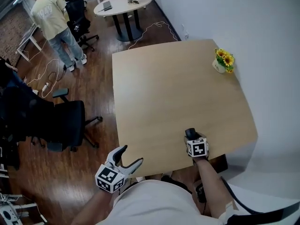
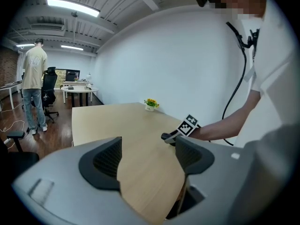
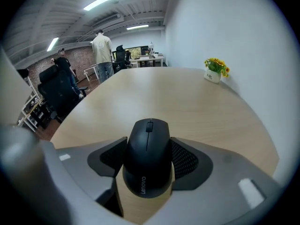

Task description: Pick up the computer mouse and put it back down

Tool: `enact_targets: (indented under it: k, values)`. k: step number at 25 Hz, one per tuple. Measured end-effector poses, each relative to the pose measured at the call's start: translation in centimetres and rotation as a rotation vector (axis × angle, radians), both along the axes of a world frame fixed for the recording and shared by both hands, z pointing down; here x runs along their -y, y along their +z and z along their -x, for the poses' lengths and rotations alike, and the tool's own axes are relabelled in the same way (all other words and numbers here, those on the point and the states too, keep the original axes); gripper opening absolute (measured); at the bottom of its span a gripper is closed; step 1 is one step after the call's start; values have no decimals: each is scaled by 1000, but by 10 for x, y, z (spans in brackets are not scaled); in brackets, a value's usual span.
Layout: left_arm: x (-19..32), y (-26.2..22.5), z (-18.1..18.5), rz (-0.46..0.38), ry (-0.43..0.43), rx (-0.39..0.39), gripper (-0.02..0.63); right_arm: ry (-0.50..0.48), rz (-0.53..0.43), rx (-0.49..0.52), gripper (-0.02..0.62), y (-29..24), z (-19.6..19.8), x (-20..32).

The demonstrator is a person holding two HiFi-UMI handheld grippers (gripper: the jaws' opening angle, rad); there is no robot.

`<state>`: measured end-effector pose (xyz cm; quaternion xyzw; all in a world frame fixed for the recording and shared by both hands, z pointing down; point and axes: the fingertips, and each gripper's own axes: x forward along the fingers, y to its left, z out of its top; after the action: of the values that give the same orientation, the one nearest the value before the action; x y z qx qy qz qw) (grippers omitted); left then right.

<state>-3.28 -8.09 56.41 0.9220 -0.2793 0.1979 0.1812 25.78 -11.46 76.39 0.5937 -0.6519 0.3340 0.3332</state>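
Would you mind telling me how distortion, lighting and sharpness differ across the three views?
Head view: mild bending, even light, table sharp. Left gripper view: strong fisheye, dark corners, ceiling strip light bright. Right gripper view: same fisheye; mouse sharp, logo legible.

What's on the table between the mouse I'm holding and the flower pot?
Nothing: only bare tabletop lies between the mouse and the flower pot, as the head view and right gripper view both show.

One computer mouse [image 3: 147,165]; two grippers — left gripper [image 1: 132,154], right gripper [image 3: 150,146]. Two tables: wooden table [image 1: 178,93], and round white table [image 1: 123,4] at eleven o'clock. One flower pot [image 1: 221,64] at two o'clock — one standing person [image 1: 54,18] at ten.
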Motion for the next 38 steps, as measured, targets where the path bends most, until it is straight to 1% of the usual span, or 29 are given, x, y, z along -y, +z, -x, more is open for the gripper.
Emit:
enact_targets:
  k: [4, 7, 9, 11, 16, 22, 25, 28, 30, 38]
  values:
    - [9, -5, 11, -9, -8, -25, 337, -108, -72, 19, 290, -95, 39, -20]
    - [13, -5, 16, -12, -5, -34, 337, -206, -161, 3, 290, -177, 69, -37]
    - [13, -4, 18, -11, 1, -42, 337, -232, -218, 0, 290, -219, 86, -51]
    - [13, -3, 20, -12, 7, -47, 337, -234, -247, 0, 290, -238, 94, -58]
    - [12, -5, 28, -26, 11, -42, 337, -214, -260, 6, 290, -243, 95, -57]
    - [10, -1, 36, -36, -6, -33, 337, -223, -286, 19, 290, -255, 105, -60]
    - [7, -5, 36, -45, -3, -38, 320, -220, -286, 18, 290, -256, 105, -62]
    - [4, -8, 34, -56, 5, -62, 324, -216, -285, 18, 290, -255, 105, -63]
    - [5, -9, 35, -69, -6, -70, 327, -216, -287, 19, 290, -253, 105, -63]
    - [7, -9, 36, -73, -19, -56, 327, -211, -279, 26, 290, -250, 101, -62]
